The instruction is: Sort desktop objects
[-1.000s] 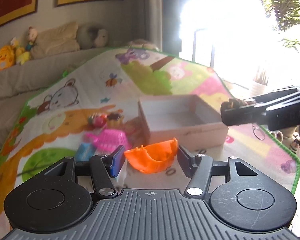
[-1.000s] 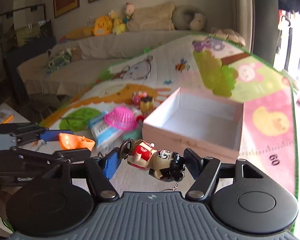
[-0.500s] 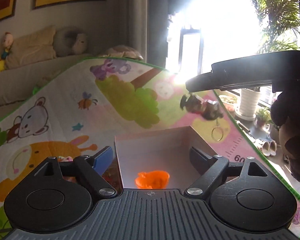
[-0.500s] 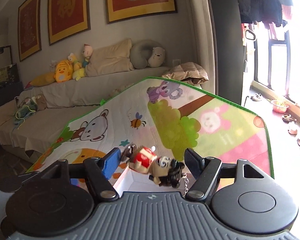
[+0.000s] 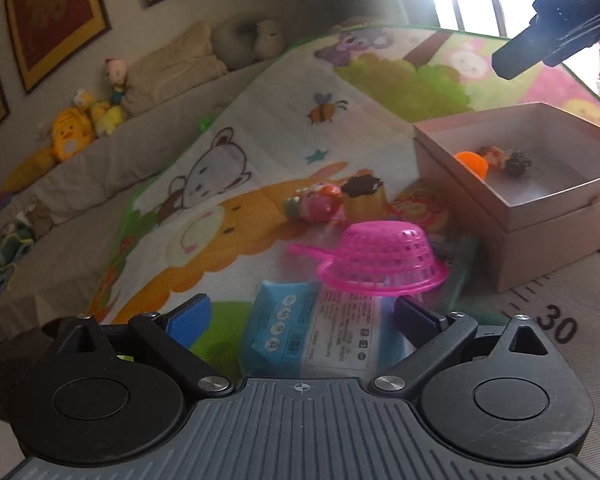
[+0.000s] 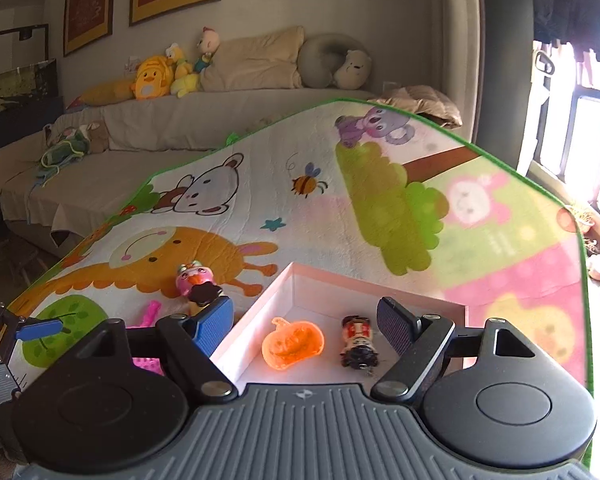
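Observation:
A pale pink box (image 5: pixel 548 216) stands on the play mat; its rim shows in the right wrist view (image 6: pixel 256 320) too. Inside lie an orange pumpkin toy (image 6: pixel 293 343) and a small figure keychain (image 6: pixel 358 344), also seen in the left wrist view: the pumpkin (image 5: pixel 473 162) and the figure (image 5: pixel 504 159). My right gripper (image 6: pixel 305 322) is open and empty above the box. My left gripper (image 5: pixel 302 314) is open and empty over a blue tissue pack (image 5: pixel 312 328). An upside-down pink strainer (image 5: pixel 380 258), a pink toy (image 5: pixel 318 202) and a small jar (image 5: pixel 364 196) lie on the mat.
The cartoon play mat (image 6: pixel 380 200) covers the surface. A sofa with plush toys (image 6: pixel 156 76) and cushions runs along the back wall. A bright window is at the right. The right gripper's finger (image 5: pixel 556 40) shows at the top right of the left wrist view.
Both grippers opened: the orange pumpkin and the figure keychain now lie in the box. My left gripper swung back left over the tissue pack and strainer.

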Available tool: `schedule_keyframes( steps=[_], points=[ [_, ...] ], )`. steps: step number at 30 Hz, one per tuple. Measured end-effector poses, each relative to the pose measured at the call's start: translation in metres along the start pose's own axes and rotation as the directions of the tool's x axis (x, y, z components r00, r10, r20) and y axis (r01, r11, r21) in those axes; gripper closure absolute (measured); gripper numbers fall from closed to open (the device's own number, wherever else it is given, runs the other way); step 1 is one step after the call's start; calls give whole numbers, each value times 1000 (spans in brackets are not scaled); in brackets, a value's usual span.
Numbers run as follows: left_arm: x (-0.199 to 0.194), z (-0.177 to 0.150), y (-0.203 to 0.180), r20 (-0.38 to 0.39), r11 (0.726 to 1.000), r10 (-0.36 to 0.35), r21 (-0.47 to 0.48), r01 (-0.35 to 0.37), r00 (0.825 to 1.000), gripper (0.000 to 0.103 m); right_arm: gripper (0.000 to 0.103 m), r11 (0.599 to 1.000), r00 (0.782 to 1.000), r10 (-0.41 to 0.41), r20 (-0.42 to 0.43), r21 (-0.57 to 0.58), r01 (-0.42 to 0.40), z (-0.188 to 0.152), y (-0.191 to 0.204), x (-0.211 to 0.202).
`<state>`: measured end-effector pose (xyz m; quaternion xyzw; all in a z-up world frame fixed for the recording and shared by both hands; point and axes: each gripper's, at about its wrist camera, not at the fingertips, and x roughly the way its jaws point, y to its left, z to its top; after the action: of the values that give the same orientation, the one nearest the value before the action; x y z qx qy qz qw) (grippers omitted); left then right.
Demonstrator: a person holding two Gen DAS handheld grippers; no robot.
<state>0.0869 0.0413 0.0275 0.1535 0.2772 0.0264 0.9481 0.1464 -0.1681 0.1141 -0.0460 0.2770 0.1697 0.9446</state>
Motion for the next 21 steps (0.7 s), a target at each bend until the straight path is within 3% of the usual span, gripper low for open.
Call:
schedule_keyframes(
  steps=[4,7,9,12,13,14,16,19,21],
  points=[
    [0,-13,34,-25,995,84,-43,-85,996,2,25,998,994,68,-81,2,-68,24,23,37],
    [-2,-20,53,-44,990,78,-111,-82,996,2,26,995,978,94,-186,-4,-97,41,46,83],
    [-12,-24,63,-34,984,24,-178,-30,999,2,26,995,964,84,-254,-21,-92,47,63,119],
    [-32,-30,71,5,965,-72,-251,71,997,1,27,993,958,-18,-288,-116,-16,44,87,162],
    [-38,-31,71,19,960,-101,-262,102,995,0,33,990,949,-45,-313,-138,2,41,93,177],
    [-44,-33,71,30,956,-124,-265,128,992,0,46,989,937,-55,-344,-146,5,39,96,188],
    [-53,-37,65,53,948,-183,-257,191,982,0,64,992,910,-38,-412,-124,-15,35,100,200],
    [-61,-41,54,72,940,-243,-229,253,967,0,64,993,896,23,-443,-96,-73,27,107,189],
    [-65,-42,48,77,936,-270,-212,280,960,0,64,985,866,111,-488,-63,-162,19,115,172]
  ],
)
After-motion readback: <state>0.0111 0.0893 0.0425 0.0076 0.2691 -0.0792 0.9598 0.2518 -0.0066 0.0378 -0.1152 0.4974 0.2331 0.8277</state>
